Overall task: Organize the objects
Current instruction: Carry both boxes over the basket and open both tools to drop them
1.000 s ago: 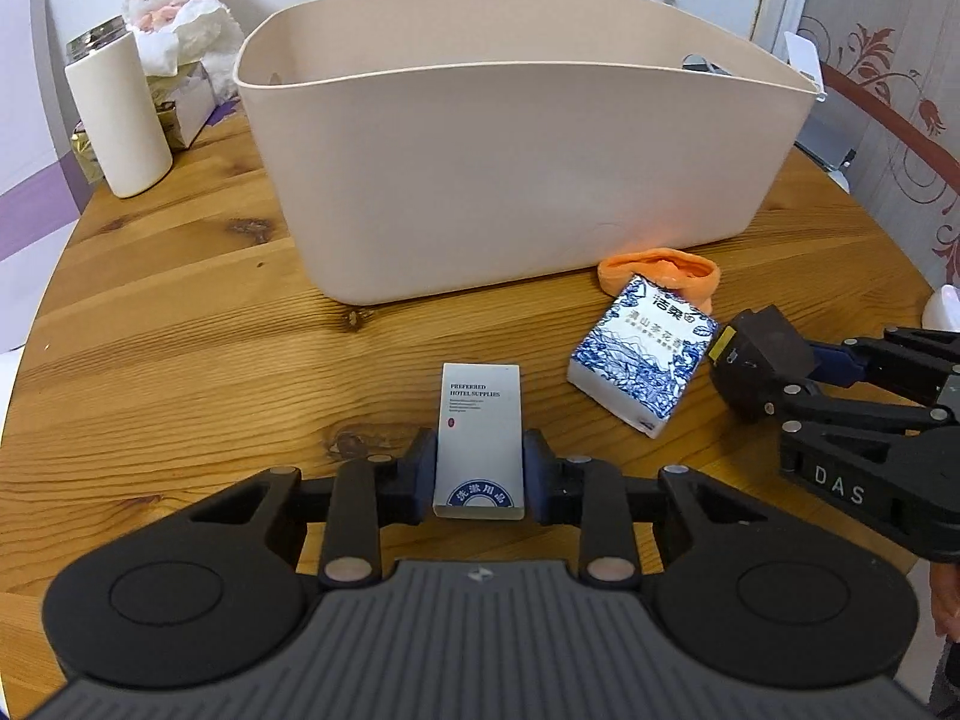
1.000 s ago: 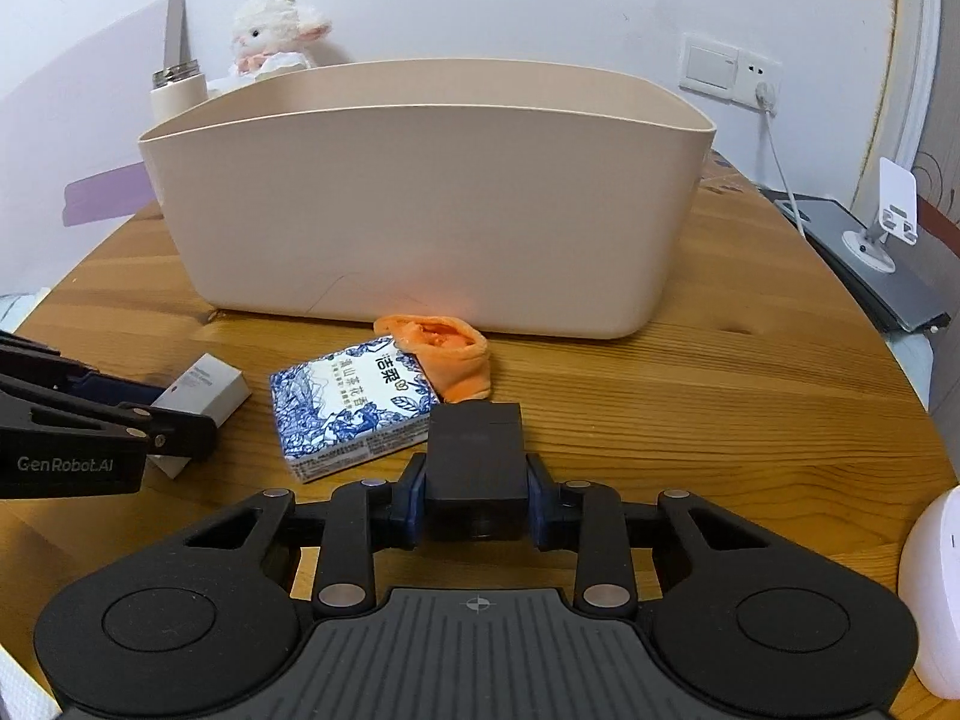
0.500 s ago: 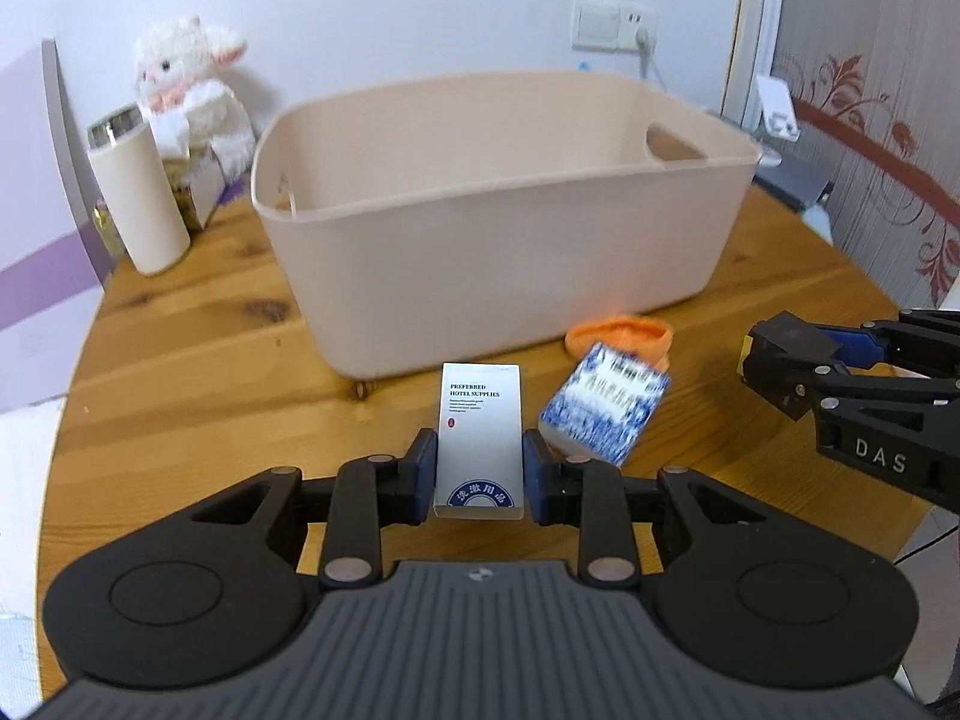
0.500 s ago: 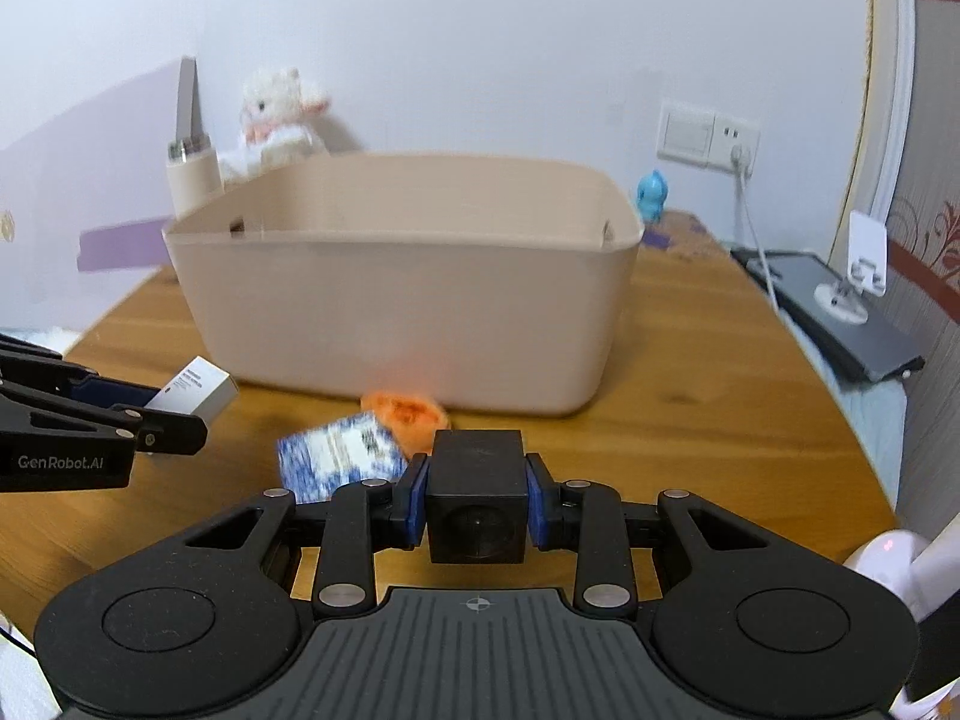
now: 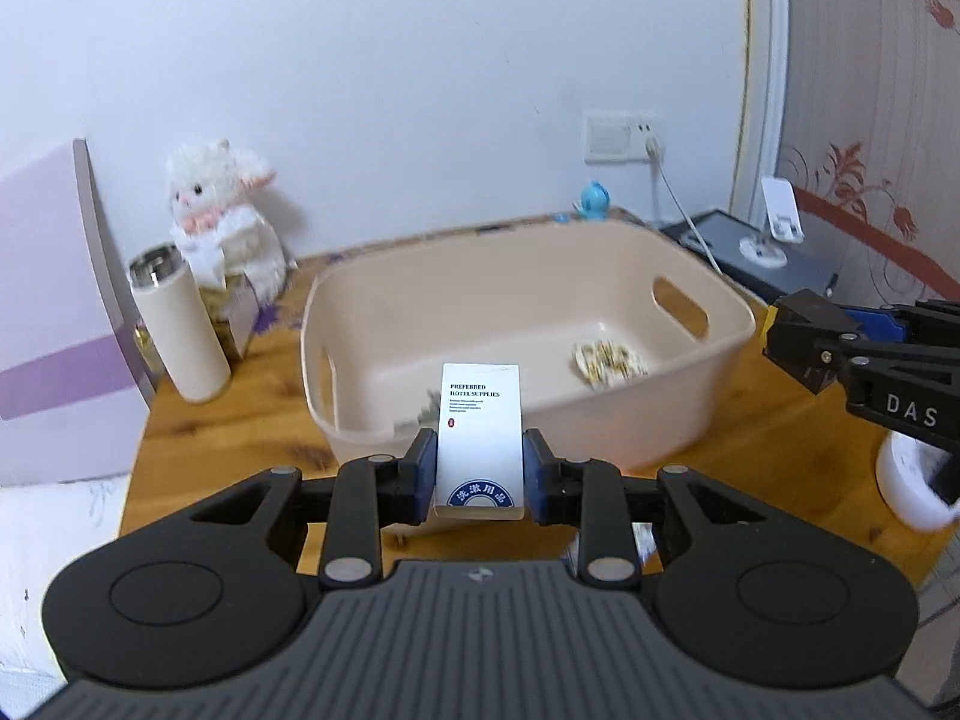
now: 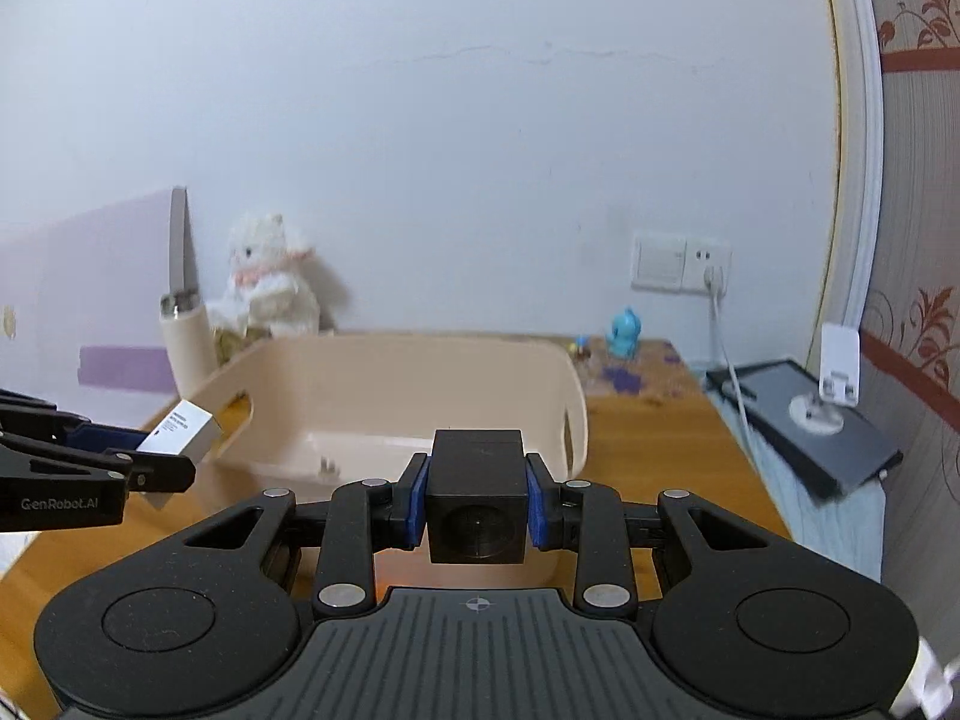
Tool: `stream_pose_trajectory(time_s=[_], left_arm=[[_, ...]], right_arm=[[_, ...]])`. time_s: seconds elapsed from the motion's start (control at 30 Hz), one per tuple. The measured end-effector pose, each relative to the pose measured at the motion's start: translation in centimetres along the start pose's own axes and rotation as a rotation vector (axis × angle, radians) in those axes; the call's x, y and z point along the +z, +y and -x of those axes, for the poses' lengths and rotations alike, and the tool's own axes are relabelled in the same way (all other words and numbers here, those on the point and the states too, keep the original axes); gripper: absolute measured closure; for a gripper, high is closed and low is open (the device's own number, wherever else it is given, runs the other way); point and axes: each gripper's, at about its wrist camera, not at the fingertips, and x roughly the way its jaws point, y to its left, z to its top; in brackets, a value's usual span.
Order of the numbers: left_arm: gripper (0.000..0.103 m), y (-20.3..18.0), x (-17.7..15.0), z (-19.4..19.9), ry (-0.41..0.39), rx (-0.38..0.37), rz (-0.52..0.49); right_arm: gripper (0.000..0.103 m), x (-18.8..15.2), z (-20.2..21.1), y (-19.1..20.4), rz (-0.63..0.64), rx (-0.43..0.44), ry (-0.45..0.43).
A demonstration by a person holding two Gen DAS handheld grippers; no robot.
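My left gripper [image 5: 479,468] is shut on a white hotel-supplies box [image 5: 480,432] and holds it in the air at the near wall of the beige basket [image 5: 606,426]. My right gripper [image 6: 477,501] is shut on a black cube [image 6: 477,498], raised in front of the basket [image 6: 420,384]. The right gripper also shows in the left wrist view [image 5: 807,339], beside the basket's right end. The left gripper with its white box [image 6: 183,435] shows in the right wrist view at the basket's left end. A small patterned packet [image 5: 609,360] lies inside the basket.
A cream tumbler [image 5: 180,330] and a white plush toy [image 5: 222,222] stand left of the basket. A dark tablet with a white stand [image 6: 822,414] lies at the right table edge. A white round object [image 5: 912,480] sits at the right. A wall socket with a cable [image 6: 708,276] is behind.
Both grippers have risen with their objects, from table level to basket-rim height. The basket's inside has come into view. The blue-white packet and orange cloth have dropped out of sight.
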Motion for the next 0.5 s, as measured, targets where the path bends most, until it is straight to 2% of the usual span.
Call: stream_pose_trajectory(time_s=[0.27,0.5], left_arm=[[0.071,0.3,3.8,-3.6,0.001,0.035,0.022],[0.071,0.1,5.2,-8.8,0.066,0.09,0.015]], right_arm=[[0.074,3.1,-2.7,-0.6,-0.014,-0.007,-0.042],[0.074,4.0,-6.8,-0.9,-0.017,-0.009,-0.016]])
